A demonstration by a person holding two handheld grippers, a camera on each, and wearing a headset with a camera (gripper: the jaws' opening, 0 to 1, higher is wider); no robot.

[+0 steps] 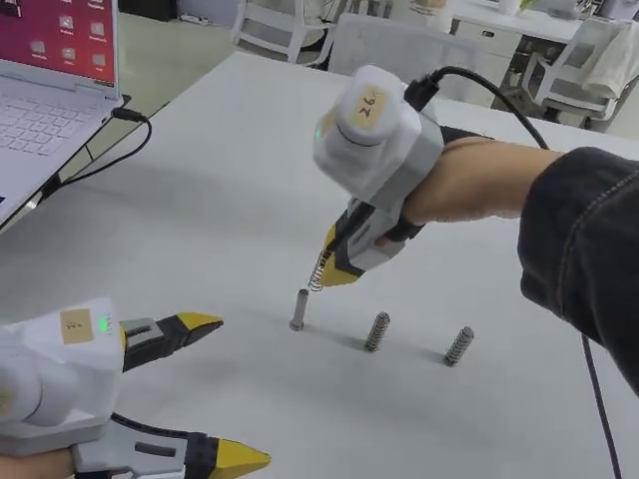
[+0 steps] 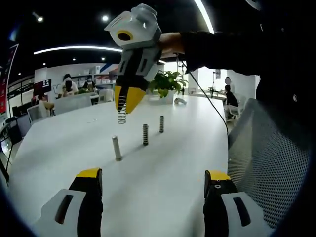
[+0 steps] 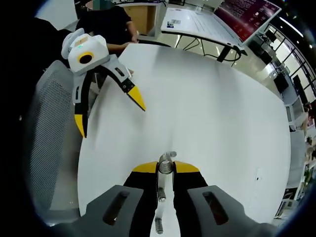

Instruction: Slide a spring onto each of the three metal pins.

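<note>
My right gripper (image 1: 327,271) hangs over the white table (image 1: 200,200), shut on a small steel spring (image 1: 319,270) that dangles just above and to the right of a bare metal pin (image 1: 299,309). Two more pins, each with a spring on it (image 1: 376,331) (image 1: 458,345), stand to its right. The left gripper view has the held spring (image 2: 121,111) above the bare pin (image 2: 117,148). In the right gripper view the spring (image 3: 167,163) sits between the fingertips, with the pin (image 3: 161,193) below. My left gripper (image 1: 225,391) rests open and holds nothing at the near left.
An open laptop (image 1: 50,80) sits at the far left edge with a black cable (image 1: 110,160) trailing from it. Chairs (image 1: 399,45) and other desks stand beyond the far edge. A mesh chair back (image 2: 266,163) is beside the left gripper.
</note>
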